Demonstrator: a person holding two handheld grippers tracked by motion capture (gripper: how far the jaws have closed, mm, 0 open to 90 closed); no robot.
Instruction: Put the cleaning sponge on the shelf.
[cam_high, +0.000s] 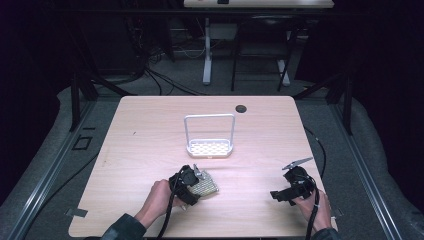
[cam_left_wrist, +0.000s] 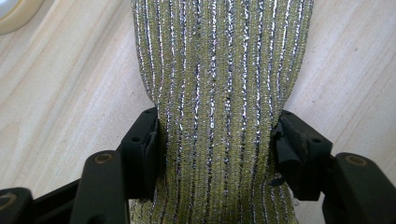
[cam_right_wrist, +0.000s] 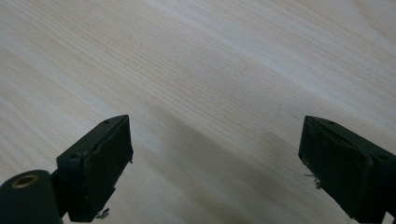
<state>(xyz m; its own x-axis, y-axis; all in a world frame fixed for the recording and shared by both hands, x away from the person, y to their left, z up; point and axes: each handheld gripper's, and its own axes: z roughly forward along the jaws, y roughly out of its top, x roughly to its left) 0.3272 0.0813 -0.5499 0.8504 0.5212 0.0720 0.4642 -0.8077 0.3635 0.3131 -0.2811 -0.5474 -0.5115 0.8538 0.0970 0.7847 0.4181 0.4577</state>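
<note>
one gripper (cam_left_wrist: 215, 149) pinching striped sponge (cam_left_wrist: 219, 70)

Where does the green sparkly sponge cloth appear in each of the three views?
High view: the sponge cloth lies near the table's front edge, left of centre, at the left tongs.
Left gripper view: it runs down the middle, pinched between the two black jaws.
Right gripper view: not in it; open tongs over bare wood.
Shared landmark: the light wooden table.
</note>
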